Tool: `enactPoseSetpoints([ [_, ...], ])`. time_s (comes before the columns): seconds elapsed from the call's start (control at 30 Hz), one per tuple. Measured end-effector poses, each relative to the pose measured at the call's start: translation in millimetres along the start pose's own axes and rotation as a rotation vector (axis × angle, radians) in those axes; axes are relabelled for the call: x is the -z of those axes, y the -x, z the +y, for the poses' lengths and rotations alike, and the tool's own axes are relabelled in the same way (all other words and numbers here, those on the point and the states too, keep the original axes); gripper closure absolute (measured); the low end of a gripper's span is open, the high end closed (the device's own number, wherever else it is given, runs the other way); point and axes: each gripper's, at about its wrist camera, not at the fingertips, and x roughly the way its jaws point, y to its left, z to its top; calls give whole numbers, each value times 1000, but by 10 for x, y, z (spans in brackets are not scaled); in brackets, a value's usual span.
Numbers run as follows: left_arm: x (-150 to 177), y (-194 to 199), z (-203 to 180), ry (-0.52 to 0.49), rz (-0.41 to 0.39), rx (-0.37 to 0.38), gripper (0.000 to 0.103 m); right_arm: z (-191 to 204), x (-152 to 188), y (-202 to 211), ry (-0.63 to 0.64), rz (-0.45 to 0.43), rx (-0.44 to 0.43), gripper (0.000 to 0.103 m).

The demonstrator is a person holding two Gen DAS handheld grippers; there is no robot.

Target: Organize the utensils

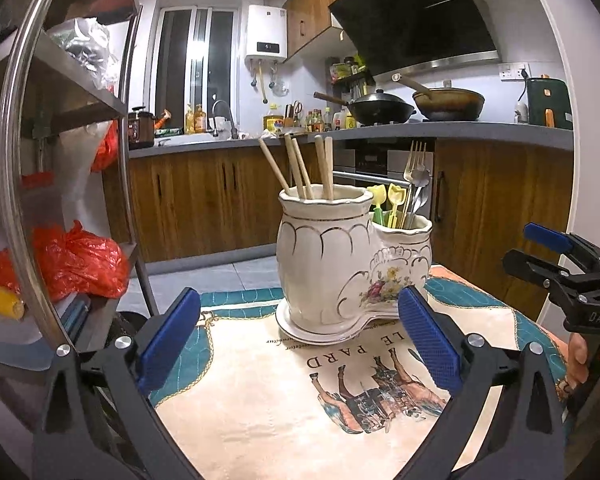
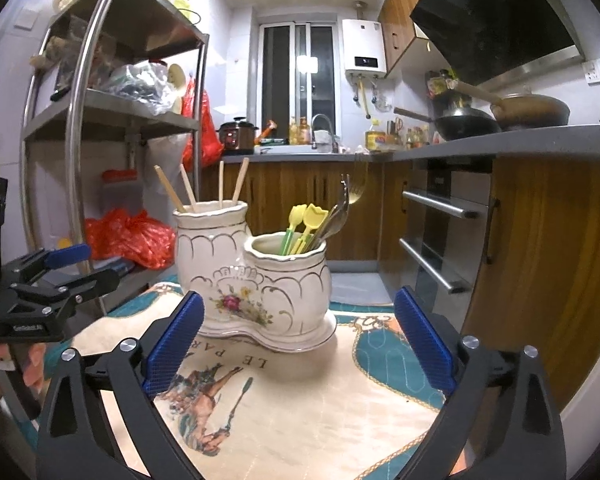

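A white ceramic double utensil holder [image 1: 332, 264] [image 2: 256, 280] with gold trim and a flower print stands on a cloth-covered table. Its taller pot holds several wooden chopsticks [image 1: 300, 168] [image 2: 204, 188]. The lower pot holds yellow-green plastic picks [image 1: 388, 204] [image 2: 304, 228] and a metal fork and spoons [image 1: 416, 176] [image 2: 344, 208]. My left gripper [image 1: 300, 336] is open just in front of the holder, nothing between its blue pads. My right gripper [image 2: 300, 340] is likewise open and empty before the holder. Each gripper shows at the edge of the other's view.
The printed tablecloth [image 1: 280, 408] [image 2: 300, 408] covers the table. A steel shelf rack [image 1: 80, 120] [image 2: 112, 112] with red bags [image 1: 76, 260] stands left. The kitchen counter [image 1: 420, 130] with woks, bottles and a sink runs behind; an oven [image 2: 440, 232] sits right.
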Motion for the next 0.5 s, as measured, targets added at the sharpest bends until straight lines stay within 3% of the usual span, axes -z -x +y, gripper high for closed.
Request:
enactPoseSetpoints([
  [0.5,5,2,-50,-24,-8,12,5,23,-8,28,10,-20,7,5],
])
